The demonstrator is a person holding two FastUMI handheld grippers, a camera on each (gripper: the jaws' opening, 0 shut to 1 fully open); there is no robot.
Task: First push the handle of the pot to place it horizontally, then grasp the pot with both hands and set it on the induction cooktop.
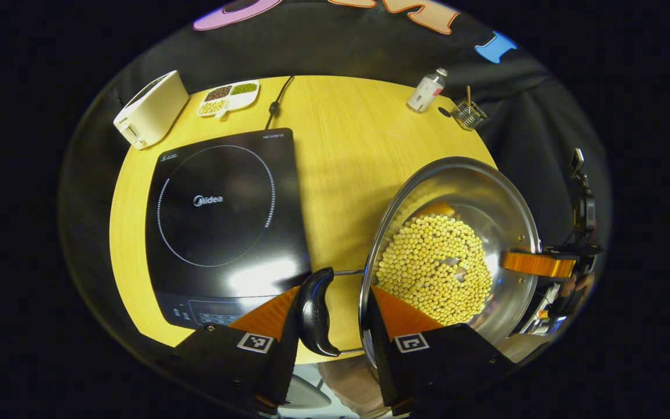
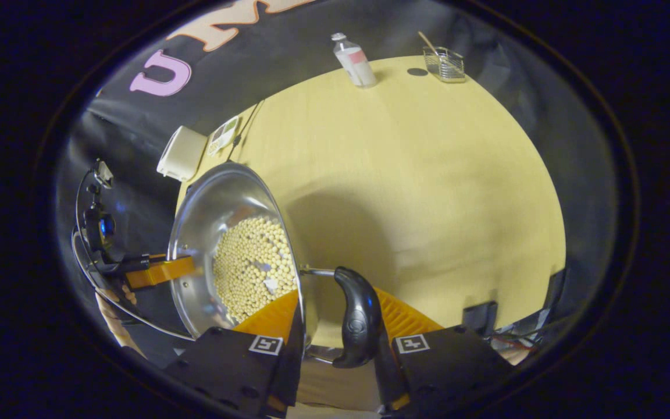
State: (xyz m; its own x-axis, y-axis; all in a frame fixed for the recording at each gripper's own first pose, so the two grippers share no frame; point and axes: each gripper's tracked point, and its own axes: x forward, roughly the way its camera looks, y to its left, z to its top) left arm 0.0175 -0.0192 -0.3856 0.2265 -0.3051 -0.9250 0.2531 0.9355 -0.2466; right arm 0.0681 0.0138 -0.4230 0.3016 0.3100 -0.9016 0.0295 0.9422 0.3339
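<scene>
A steel pot (image 1: 486,192) holding yellow soybeans (image 1: 434,267) hangs to the right of the black induction cooktop (image 1: 218,215). It casts a shadow on the table (image 2: 428,174). My left gripper (image 1: 335,288) is shut on the pot's near side, one finger inside the wall and the other against the black handle (image 1: 314,311). On the opposite side, my right gripper (image 2: 338,290) clamps the other black handle (image 2: 358,317) and the rim the same way. Each gripper also appears across the pot in the other's view: right gripper (image 1: 535,265), left gripper (image 2: 160,272).
A white toaster (image 1: 152,109) and a divided dish of beans (image 1: 228,97) stand behind the cooktop, whose cable (image 1: 277,102) runs off the back. A bottle (image 1: 426,91) and a small glass holder (image 1: 469,113) stand at the far right corner.
</scene>
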